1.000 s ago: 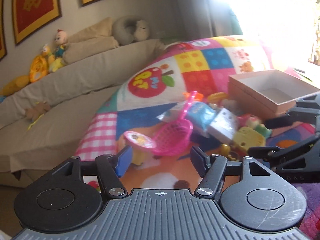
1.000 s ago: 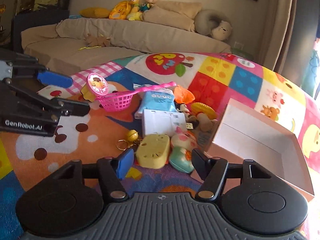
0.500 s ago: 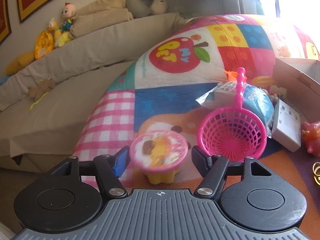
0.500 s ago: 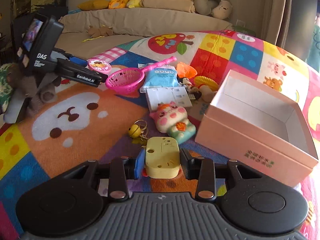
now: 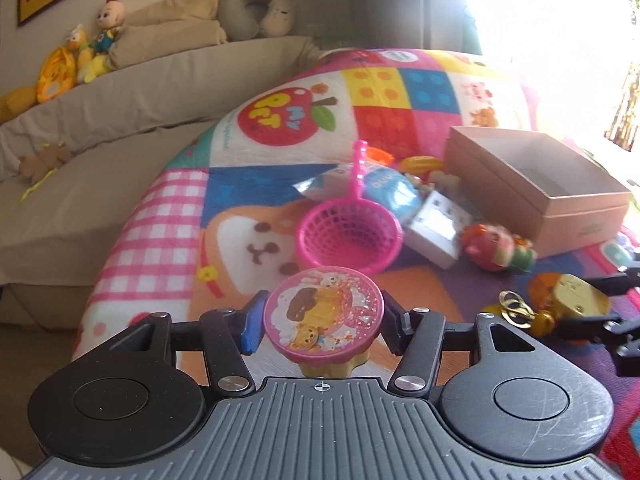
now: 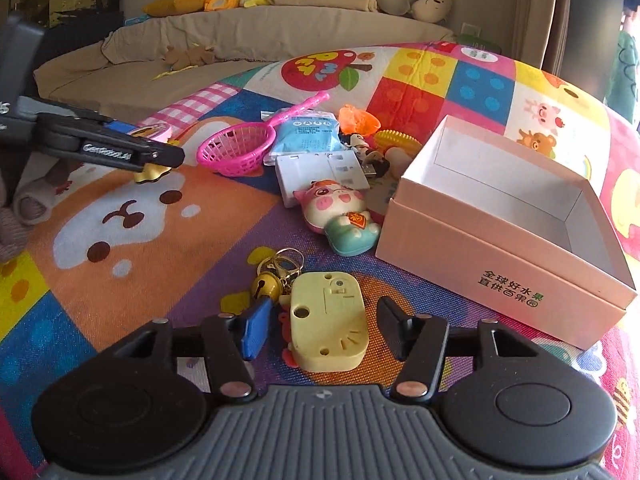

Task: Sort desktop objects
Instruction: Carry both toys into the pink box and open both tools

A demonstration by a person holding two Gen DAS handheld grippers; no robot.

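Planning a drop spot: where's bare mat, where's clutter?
Free: the bear-face patch left of the pink basket, and inside the open box. Crowded: the pile between basket and box, around the pig toy and white card.

Left wrist view: window glare washes out the top-right corner; mat [image 5: 404,92] pattern there can't be read. Pink-lidded cup [image 5: 323,316] hides its own yellow body, only a bit shows under the lid. Whether the left gripper [image 5: 322,320] pads touch the lid as the jaws close: can't tell. Squishy pig toy [image 5: 498,246] is motion-blurred. Right gripper [image 5: 600,312] cut off by the right edge.

Right wrist view: left gripper body cut off at the left edge. Small toys behind the white card [image 6: 324,174], near the box [image 6: 500,216], overlap, too small to ID. Print on blue packet [image 6: 308,134] unreadable.
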